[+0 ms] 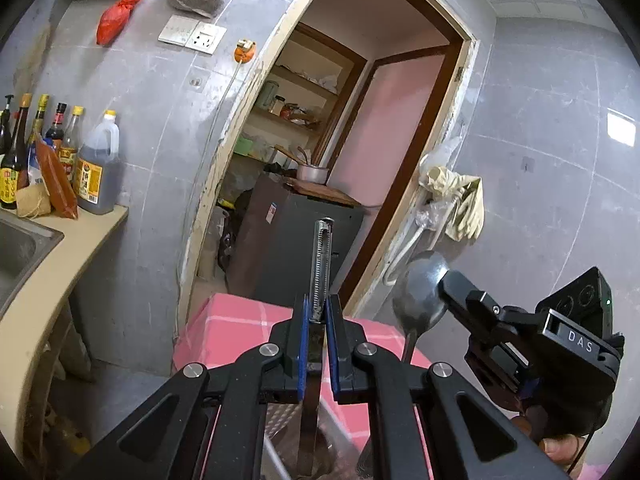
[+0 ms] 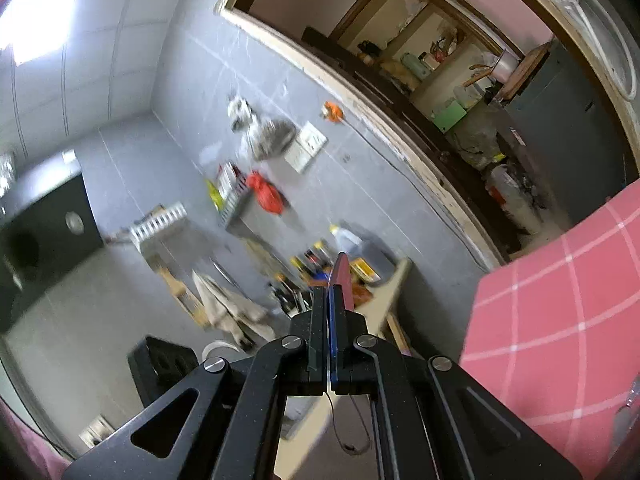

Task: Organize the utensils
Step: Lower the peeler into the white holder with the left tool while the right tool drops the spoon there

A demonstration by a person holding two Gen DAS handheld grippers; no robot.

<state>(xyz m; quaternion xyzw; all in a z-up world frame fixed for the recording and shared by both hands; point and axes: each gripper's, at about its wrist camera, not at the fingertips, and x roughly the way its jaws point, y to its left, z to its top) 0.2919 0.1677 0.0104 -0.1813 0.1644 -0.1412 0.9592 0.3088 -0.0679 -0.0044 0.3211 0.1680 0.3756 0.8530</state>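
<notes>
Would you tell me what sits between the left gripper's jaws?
A slim metal utensil with a serrated edge, clamped upright by the left gripper, in the left wrist view.

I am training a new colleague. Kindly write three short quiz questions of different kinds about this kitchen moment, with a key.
1. True or false: the left gripper is shut on a metal peeler.
2. Which utensil does the right gripper hold? A) fork B) spoon C) whisk
3. Fill in: the bottles stand on the counter beside the ____.

Key
1. True: its blue pads clamp the peeler, which points up.
2. B: it grips the spoon's bowl, handle hanging down.
3. sink.
</notes>
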